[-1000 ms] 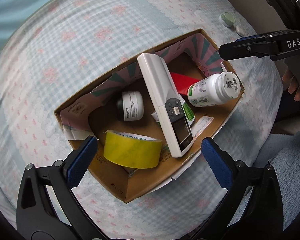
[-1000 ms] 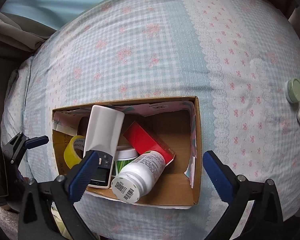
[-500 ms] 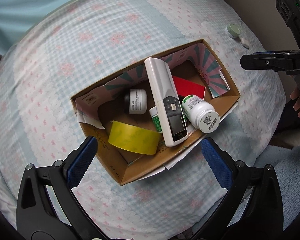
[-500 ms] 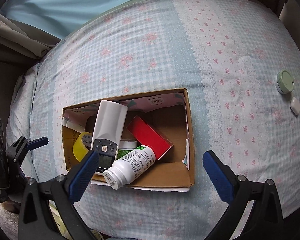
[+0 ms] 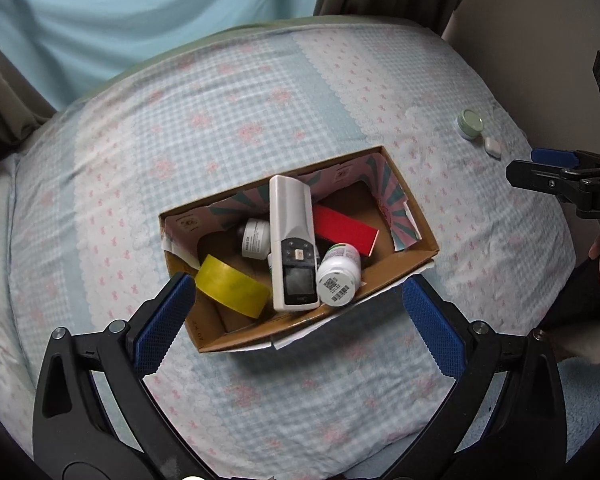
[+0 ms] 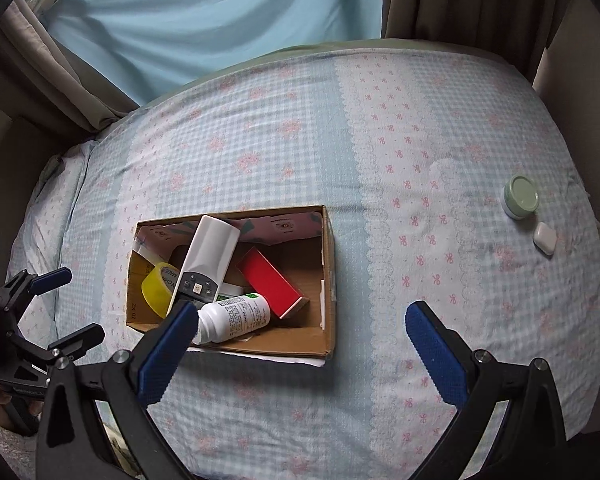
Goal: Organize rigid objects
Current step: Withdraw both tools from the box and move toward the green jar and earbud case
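Right now both my grippers hang above the bed (image 6: pixel 300 140) with their jaws spread wide and nothing between them. My left gripper (image 5: pixel 296 320) sits over the near edge of the cardboard box (image 5: pixel 416 254), so the box lies just ahead of its fingertips and slightly between them. My right gripper (image 6: pixel 300 344) is over the box's near right corner, with its left finger (image 6: pixel 168 344) covering the cap end of the white pill bottle (image 6: pixel 240 314). Inside the box, a white remote (image 5: pixel 292 240) lies lengthwise across the middle, tilted up against the far wall. A roll of yellow tape (image 5: pixel 232 286) stands on edge at the left end, a small white jar (image 5: pixel 256 236) lies beside the remote, and a red box (image 5: pixel 346 230) rests to the right, with the pill bottle lying against it. Well apart on the bedspread, far right, sit a green-lidded jar (image 6: pixel 520 196) and a small white case (image 6: pixel 544 238) just beside it.
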Motion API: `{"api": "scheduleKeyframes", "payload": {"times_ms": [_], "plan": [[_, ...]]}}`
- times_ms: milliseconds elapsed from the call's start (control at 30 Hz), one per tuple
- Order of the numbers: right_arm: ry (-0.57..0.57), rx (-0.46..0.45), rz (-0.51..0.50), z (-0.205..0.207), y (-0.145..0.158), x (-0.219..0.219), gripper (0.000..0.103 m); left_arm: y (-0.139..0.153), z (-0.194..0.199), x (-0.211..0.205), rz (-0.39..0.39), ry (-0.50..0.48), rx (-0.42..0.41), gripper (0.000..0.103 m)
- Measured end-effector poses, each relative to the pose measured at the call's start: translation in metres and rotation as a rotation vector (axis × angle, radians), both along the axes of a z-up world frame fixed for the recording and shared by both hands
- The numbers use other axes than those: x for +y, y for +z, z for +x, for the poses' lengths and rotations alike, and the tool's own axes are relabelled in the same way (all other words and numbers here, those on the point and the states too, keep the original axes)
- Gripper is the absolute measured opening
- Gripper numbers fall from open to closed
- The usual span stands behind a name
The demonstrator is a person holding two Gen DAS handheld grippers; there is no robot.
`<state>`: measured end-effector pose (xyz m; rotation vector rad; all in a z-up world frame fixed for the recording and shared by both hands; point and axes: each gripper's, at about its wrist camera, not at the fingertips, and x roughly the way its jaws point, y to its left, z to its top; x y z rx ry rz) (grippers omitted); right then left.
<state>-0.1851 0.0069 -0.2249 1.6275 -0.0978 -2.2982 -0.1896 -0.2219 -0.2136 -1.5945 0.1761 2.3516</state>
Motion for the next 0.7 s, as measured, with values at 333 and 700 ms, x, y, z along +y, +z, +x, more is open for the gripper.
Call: {"api": "scheduleKeyframes", "payload": {"times_ms": [333, 700], "plan": [[-0.046, 0.173, 0.111, 0.014, 0.059, 0.13, 0.103, 0.039, 0.008, 0.118, 0.052, 0.065, 0.114, 0.103], [-0.158, 0.186, 0.162, -0.001, 0.039, 0.27, 0.103, 0.023, -0.035, 0.27, 0.07, -0.02, 0.138, 0.103]]}}
